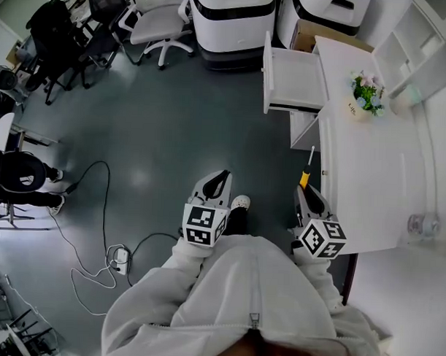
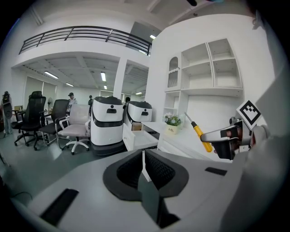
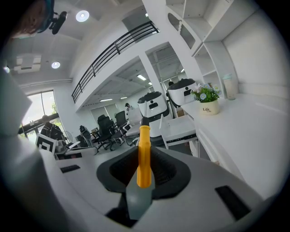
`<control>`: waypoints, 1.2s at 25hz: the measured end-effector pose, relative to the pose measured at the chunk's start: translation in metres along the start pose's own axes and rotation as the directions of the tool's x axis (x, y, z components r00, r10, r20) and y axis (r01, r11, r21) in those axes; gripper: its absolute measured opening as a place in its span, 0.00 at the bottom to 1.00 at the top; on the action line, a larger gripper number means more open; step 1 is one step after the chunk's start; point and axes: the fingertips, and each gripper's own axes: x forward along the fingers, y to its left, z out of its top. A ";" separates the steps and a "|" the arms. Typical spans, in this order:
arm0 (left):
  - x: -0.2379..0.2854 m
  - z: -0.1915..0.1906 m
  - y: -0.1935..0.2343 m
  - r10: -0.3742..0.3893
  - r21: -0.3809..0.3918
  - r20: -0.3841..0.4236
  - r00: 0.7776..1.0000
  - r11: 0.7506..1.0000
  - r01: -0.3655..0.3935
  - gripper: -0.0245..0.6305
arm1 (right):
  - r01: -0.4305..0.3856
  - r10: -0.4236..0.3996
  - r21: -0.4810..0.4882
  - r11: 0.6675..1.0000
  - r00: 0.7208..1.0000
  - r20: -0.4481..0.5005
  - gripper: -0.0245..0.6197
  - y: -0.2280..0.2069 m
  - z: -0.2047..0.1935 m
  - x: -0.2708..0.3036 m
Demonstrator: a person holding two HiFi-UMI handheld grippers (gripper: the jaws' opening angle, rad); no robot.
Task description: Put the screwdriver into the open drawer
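Person's white hoodie (image 1: 248, 298) fills the near frame. The right tongs (image 1: 308, 195) pinch the screwdriver (image 1: 304, 176) by its yellow handle, just beside the tabletop (image 1: 369, 179) left edge. The left tongs (image 1: 218, 179) are pressed together, empty. Well ahead, the open drawer (image 1: 296, 77) looks empty: pickup done, carry and drop left.

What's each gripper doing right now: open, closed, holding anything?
Left gripper: closed, nothing between its jaws.
Right gripper: closed on the yellow handle of the screwdriver.

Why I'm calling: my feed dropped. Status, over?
Right gripper shut on screwdriver. Left gripper shut, empty. Open drawer ahead, nothing in the way.
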 end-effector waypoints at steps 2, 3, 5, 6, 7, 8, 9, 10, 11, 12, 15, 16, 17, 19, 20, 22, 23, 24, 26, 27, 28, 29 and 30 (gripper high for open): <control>0.009 0.007 0.008 0.001 0.001 0.000 1.000 1.000 -0.001 0.08 | -0.003 0.003 -0.001 1.000 1.000 0.002 0.19 0.001 0.009 0.011; 0.013 0.010 0.011 0.001 0.001 0.000 1.000 1.000 -0.001 0.08 | -0.005 0.005 -0.001 1.000 1.000 0.001 0.19 0.001 0.012 0.017; 0.022 0.015 0.018 -0.001 0.005 -0.001 1.000 1.000 0.001 0.08 | -0.007 0.007 -0.002 1.000 1.000 -0.002 0.19 0.002 0.017 0.027; 0.026 0.018 0.021 -0.004 0.008 -0.001 1.000 1.000 0.004 0.08 | -0.006 0.006 -0.003 1.000 1.000 -0.002 0.19 0.002 0.020 0.032; 0.030 0.021 0.024 -0.007 0.009 0.000 1.000 1.000 0.007 0.08 | -0.006 0.006 -0.005 1.000 1.000 -0.001 0.19 0.002 0.023 0.037; 0.034 0.023 0.028 -0.008 0.010 0.002 1.000 1.000 0.008 0.08 | -0.005 0.005 -0.007 1.000 1.000 0.001 0.19 0.002 0.026 0.042; 0.038 0.026 0.032 -0.009 0.009 0.003 1.000 1.000 0.009 0.08 | -0.004 0.004 -0.009 1.000 1.000 0.004 0.19 0.003 0.030 0.046; 0.041 0.028 0.036 -0.010 0.009 0.005 1.000 1.000 0.010 0.08 | -0.002 0.002 -0.011 1.000 1.000 0.007 0.19 0.003 0.033 0.050; 0.045 0.031 0.039 -0.011 0.009 0.008 1.000 1.000 0.011 0.08 | 0.000 0.000 -0.013 1.000 1.000 0.009 0.19 0.003 0.036 0.054; 0.049 0.033 0.043 -0.012 0.009 0.011 1.000 1.000 0.012 0.08 | 0.002 -0.002 -0.015 1.000 1.000 0.011 0.19 0.003 0.039 0.058; 0.060 0.039 0.052 -0.022 0.011 0.020 1.000 1.000 0.022 0.08 | 0.011 -0.011 -0.016 1.000 1.000 0.018 0.19 0.003 0.045 0.070; 0.063 0.041 0.055 -0.026 0.012 0.021 0.999 1.000 0.026 0.08 | 0.014 -0.013 -0.016 1.000 1.000 0.020 0.19 0.003 0.047 0.074; 0.066 0.043 0.059 -0.029 0.013 0.022 0.999 0.999 0.029 0.08 | 0.016 -0.016 -0.016 1.000 1.000 0.023 0.19 0.004 0.049 0.078; 0.072 0.047 0.066 -0.036 0.016 0.024 0.999 0.999 0.036 0.08 | 0.021 -0.021 -0.016 1.000 0.999 0.031 0.19 0.006 0.054 0.086; 0.075 0.049 0.070 -0.041 0.020 0.026 0.999 0.999 0.040 0.08 | 0.024 -0.024 -0.016 1.000 0.999 0.036 0.19 0.007 0.056 0.090; 0.081 0.053 0.076 -0.052 0.027 0.030 0.998 0.998 0.051 0.08 | 0.033 -0.033 -0.012 0.999 0.998 0.046 0.19 0.007 0.060 0.097; 0.084 0.055 0.078 -0.058 0.030 0.031 0.998 0.998 0.057 0.08 | 0.039 -0.038 -0.009 0.999 0.998 0.051 0.19 0.006 0.061 0.099; 0.087 0.055 0.079 -0.064 0.033 0.030 0.997 0.997 0.063 0.08 | 0.044 -0.044 -0.004 0.999 0.998 0.055 0.19 0.006 0.062 0.102; 0.092 0.054 0.080 -0.078 0.037 0.023 0.997 0.996 0.077 0.08 | 0.055 -0.056 0.007 0.998 0.997 0.059 0.19 0.006 0.060 0.105; 0.094 0.052 0.080 -0.085 0.038 0.018 0.996 0.996 0.085 0.08 | 0.061 -0.061 0.012 0.998 0.997 0.056 0.19 0.006 0.057 0.106; 0.095 0.050 0.080 -0.093 0.038 0.013 0.996 0.995 0.092 0.08 | 0.065 -0.066 0.017 0.998 0.996 0.052 0.19 0.005 0.055 0.106; 0.096 0.048 0.079 -0.098 0.036 0.009 0.995 0.995 0.098 0.08 | 0.069 -0.070 0.022 0.997 0.996 0.049 0.19 0.005 0.052 0.107; 0.097 0.047 0.079 -0.103 0.034 0.006 0.995 0.994 0.102 0.08 | 0.072 -0.073 0.027 0.997 0.996 0.047 0.19 0.005 0.051 0.107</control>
